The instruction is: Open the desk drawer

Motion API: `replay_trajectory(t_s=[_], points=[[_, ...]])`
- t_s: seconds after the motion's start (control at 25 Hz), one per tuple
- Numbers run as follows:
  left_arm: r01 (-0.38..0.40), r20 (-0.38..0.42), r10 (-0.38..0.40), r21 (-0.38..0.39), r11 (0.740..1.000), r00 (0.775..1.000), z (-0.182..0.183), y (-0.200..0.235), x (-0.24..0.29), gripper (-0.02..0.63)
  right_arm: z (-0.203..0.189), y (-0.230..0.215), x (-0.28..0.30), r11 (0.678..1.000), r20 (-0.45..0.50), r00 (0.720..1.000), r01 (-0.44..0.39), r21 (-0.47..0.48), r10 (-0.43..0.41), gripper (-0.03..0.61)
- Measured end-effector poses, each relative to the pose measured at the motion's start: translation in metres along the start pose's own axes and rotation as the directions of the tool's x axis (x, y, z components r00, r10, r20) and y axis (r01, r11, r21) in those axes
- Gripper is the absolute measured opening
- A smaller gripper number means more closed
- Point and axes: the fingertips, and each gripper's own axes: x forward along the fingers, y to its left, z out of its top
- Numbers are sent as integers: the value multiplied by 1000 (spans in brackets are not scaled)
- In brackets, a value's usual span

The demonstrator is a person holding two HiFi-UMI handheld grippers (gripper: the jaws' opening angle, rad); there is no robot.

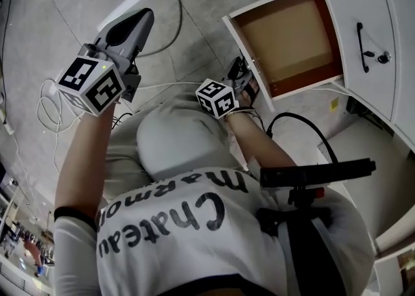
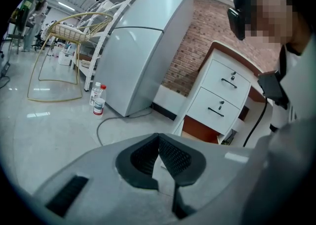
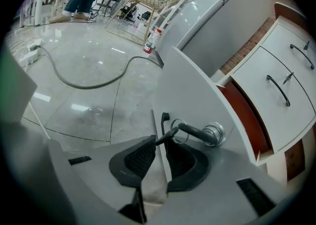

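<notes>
The white desk's bottom drawer (image 1: pixel 292 35) stands pulled out, its brown inside bare. My right gripper (image 1: pixel 241 71) is at the drawer's white front panel (image 3: pixel 192 91). In the right gripper view its jaws (image 3: pixel 159 142) stand a narrow gap apart, and the thin black handle (image 3: pixel 164 120) lies at the fingertips without being pinched. A key with a ring sits in the chrome lock (image 3: pixel 213 133) just beyond. My left gripper (image 1: pixel 139 19) is held out over the floor, away from the desk. It (image 2: pixel 159 137) is shut, with nothing between its pads.
Two closed drawers with black handles (image 3: pixel 281 86) sit above the open one. A grey fridge (image 2: pixel 143 46) with bottles (image 2: pixel 98 101) at its foot stands left of the desk. A cable (image 3: pixel 84 81) runs across the floor. My knee (image 1: pixel 181 139) is close under the right gripper.
</notes>
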Motion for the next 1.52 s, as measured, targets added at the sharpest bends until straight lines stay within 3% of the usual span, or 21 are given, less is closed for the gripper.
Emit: replay_trajectory(t_s=[0.36, 0.52, 0.72, 1.12, 1.52], points=[[28, -25, -26, 54, 998, 999, -3, 1, 7, 14, -3, 6, 3, 1000, 7, 1000, -5, -7, 5, 71], [-14, -1, 15, 55, 998, 1000, -2, 7, 9, 14, -7, 10, 3, 1000, -20, 1000, -15, -1, 15, 104], [-62, -60, 66, 63, 996, 996, -20, -3, -2, 14, -6, 9, 4, 1000, -46, 999, -3, 16, 4, 117], [-82, -66, 77, -67, 994, 995, -48, -25, -41, 14, -11, 7, -20, 999, -98, 995, -22, 24, 24, 117], [-94, -151, 62, -218, 971, 987, -90, -87, -63, 14, -2, -16, -88, 994, -120, 987, -110, 15, 111, 115]])
